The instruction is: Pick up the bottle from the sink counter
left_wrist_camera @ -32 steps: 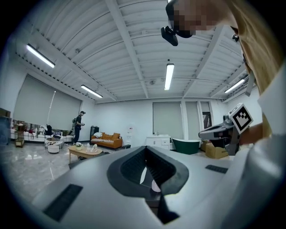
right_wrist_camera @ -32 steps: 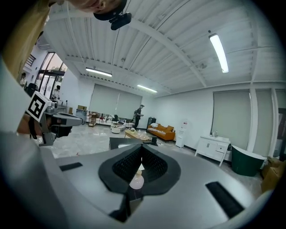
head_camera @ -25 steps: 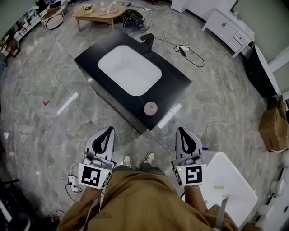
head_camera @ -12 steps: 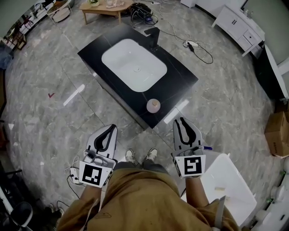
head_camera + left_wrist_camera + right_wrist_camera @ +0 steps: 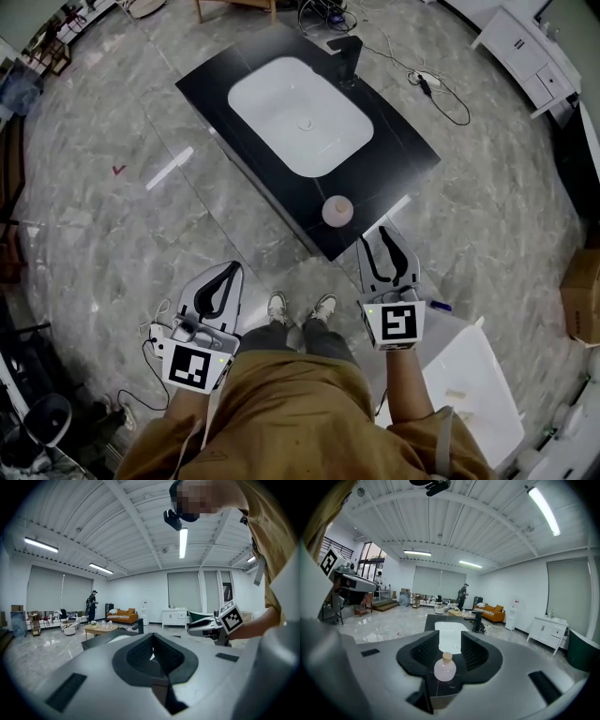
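Right gripper view: pink bottle (image 5: 445, 667) shows no readable label, perhaps none. The right gripper (image 5: 450, 637), just opening, frames it untouched; left gripper (image 5: 152, 638) pressed together.

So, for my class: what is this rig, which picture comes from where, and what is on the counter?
No robot: a person holds a claw in each hand. The top-down picture comes from a head camera; the other two come from cameras riding on each claw. The left claw is shut and empty. The right claw has just been opening; nothing is between its jaws yet. A small pink bottle stands ahead of it on the black sink counter, beside the white basin. Nothing is held.
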Available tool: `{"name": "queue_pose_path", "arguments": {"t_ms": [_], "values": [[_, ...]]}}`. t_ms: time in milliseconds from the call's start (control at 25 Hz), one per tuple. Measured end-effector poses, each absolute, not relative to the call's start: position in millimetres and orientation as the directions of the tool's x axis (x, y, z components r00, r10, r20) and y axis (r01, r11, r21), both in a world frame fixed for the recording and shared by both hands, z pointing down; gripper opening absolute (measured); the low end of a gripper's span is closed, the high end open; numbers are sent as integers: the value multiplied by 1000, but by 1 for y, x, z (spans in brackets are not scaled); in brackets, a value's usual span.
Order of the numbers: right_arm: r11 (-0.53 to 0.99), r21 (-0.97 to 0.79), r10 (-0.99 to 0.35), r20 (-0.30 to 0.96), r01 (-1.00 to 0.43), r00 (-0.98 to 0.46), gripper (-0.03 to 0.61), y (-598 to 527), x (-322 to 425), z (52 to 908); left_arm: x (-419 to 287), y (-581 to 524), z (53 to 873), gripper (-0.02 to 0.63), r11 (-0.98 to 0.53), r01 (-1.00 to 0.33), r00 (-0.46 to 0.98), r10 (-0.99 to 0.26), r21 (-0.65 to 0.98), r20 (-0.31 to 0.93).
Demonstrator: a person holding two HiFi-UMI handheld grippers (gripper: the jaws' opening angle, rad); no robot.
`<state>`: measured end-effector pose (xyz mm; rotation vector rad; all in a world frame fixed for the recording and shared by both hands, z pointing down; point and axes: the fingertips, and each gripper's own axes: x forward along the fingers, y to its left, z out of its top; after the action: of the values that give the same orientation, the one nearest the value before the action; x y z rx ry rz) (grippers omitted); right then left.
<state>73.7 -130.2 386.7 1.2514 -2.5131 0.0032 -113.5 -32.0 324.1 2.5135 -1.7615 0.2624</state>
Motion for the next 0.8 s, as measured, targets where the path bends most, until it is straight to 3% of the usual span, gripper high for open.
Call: {"name": "queue_pose_path", "arguments": {"t_ms": [120, 800], "values": [[624, 155, -767, 310, -766, -562, 131, -142, 69, 407, -114, -31, 342, 3, -338, -941, 322, -915, -25, 244], [654, 83, -735, 301, -752, -607, 226, -194, 41, 483, -123, -29, 413, 3, -314, -949, 295, -875, 13, 383]]}}
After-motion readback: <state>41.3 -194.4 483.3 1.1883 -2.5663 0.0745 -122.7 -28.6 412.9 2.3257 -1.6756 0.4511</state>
